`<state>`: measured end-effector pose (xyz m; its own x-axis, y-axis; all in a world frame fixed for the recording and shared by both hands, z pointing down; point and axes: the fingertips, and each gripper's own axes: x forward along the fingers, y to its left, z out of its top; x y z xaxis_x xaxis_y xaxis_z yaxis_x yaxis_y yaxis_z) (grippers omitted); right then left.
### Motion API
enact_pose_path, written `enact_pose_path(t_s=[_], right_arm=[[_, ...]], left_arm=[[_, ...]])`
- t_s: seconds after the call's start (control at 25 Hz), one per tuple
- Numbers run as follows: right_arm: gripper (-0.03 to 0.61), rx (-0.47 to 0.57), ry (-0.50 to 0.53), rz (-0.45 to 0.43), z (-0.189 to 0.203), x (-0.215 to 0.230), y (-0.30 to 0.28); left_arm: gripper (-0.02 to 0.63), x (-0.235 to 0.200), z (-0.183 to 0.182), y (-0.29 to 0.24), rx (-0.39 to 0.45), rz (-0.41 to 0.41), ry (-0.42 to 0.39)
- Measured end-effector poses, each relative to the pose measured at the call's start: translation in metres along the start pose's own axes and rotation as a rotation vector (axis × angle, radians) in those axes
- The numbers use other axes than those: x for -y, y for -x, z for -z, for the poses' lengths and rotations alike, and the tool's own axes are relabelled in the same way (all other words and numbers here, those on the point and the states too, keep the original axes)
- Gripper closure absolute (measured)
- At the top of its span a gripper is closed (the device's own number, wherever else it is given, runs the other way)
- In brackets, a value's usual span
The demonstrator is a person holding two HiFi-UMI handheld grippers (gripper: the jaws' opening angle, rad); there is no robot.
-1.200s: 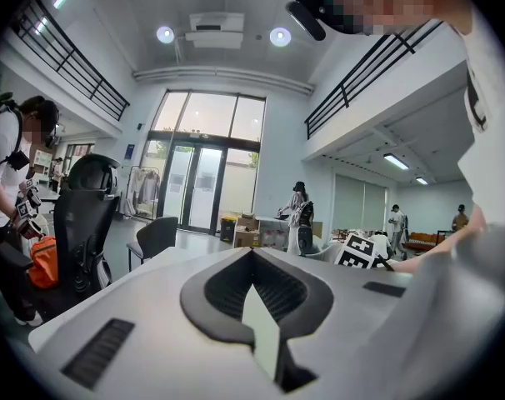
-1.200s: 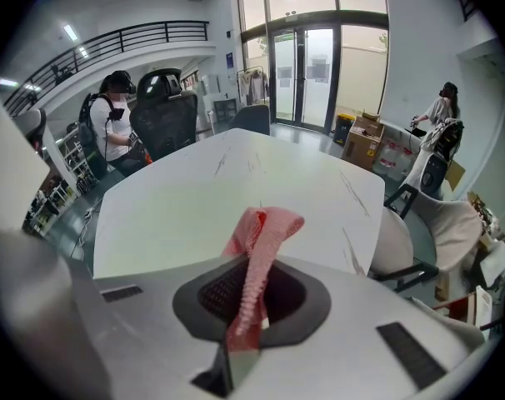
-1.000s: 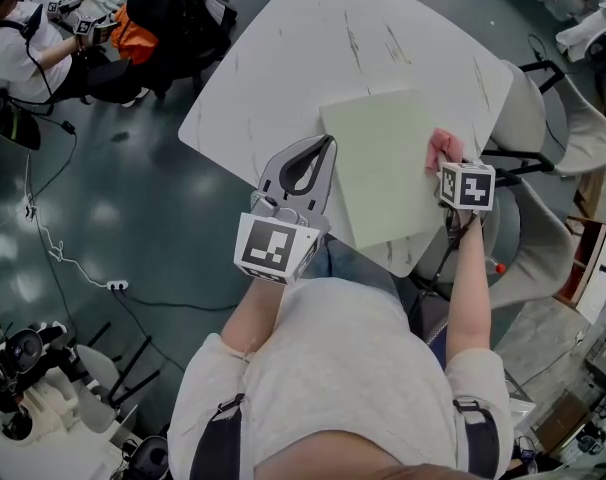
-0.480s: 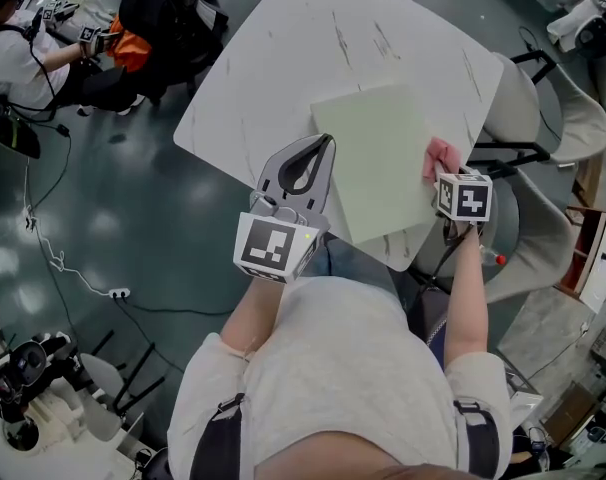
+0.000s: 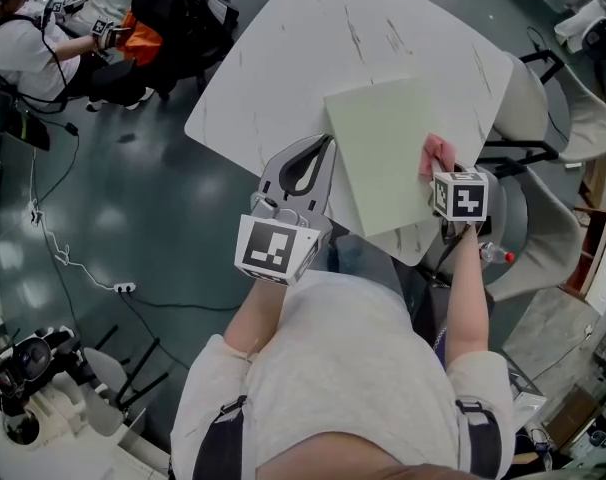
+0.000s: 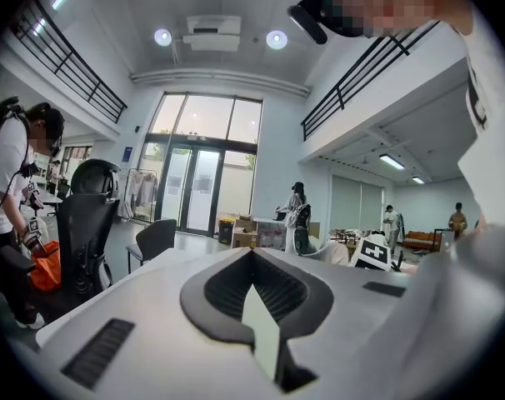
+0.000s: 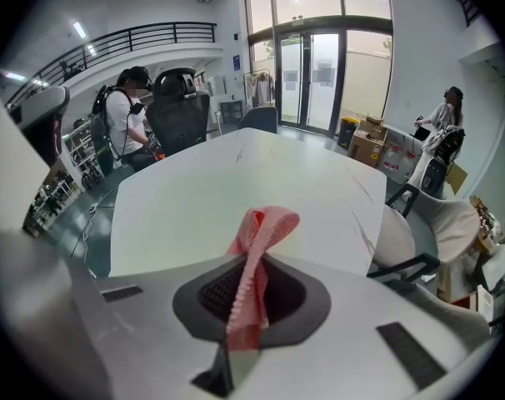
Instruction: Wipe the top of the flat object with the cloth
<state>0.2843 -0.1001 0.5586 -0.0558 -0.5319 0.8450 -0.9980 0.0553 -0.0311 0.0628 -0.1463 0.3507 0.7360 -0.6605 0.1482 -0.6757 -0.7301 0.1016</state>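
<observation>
My left gripper (image 5: 329, 145) sits at the left edge of the board (image 5: 381, 158). Its jaws are together on nothing, and their tips just touch that edge. My right gripper (image 7: 251, 265) is at the board's right edge, jaws clamped on the pink cloth (image 7: 266, 223), which stands up past the tips in a folded loop.

To wipe well, I judge I should tip the right gripper down until the loop flattens onto the board. Then I press lightly and sweep from the right edge toward the left in overlapping passes, while the left gripper braces the board against sliding.

The board is a thin, pale green, matte sheet with nothing on it. Under it lies the white marbled desk (image 5: 303, 58), whose rim runs just beside the board's near corner.
</observation>
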Motion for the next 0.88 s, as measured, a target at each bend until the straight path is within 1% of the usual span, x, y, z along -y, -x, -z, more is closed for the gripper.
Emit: enact_pose_path(t_s=[0.28,0.52,0.68,0.8,0.88], right_arm=[[0.551,-0.001,-0.011,-0.038,0.005,-0.058,-0.004],[0.551,0.0,-0.007,-0.073,0.008,-0.105,-0.003],[0.552,0.001,-0.002,-0.088,0.009,-0.132,-0.004],[0.551,-0.003,-0.002,-0.101,0.012,-0.15,-0.003],[0.551,-0.007,0.007,-0.105,0.012,-0.162,-0.003]], left_arm=[[0.601,-0.013,0.0,0.016,0.007,0.046,-0.013],[0.601,-0.021,0.0,0.03,0.01,0.077,-0.01],[0.601,-0.027,-0.003,0.037,0.029,0.099,-0.002],[0.601,-0.03,-0.003,0.041,0.018,0.11,-0.002],[0.601,-0.032,-0.004,0.044,0.025,0.123,0.0]])
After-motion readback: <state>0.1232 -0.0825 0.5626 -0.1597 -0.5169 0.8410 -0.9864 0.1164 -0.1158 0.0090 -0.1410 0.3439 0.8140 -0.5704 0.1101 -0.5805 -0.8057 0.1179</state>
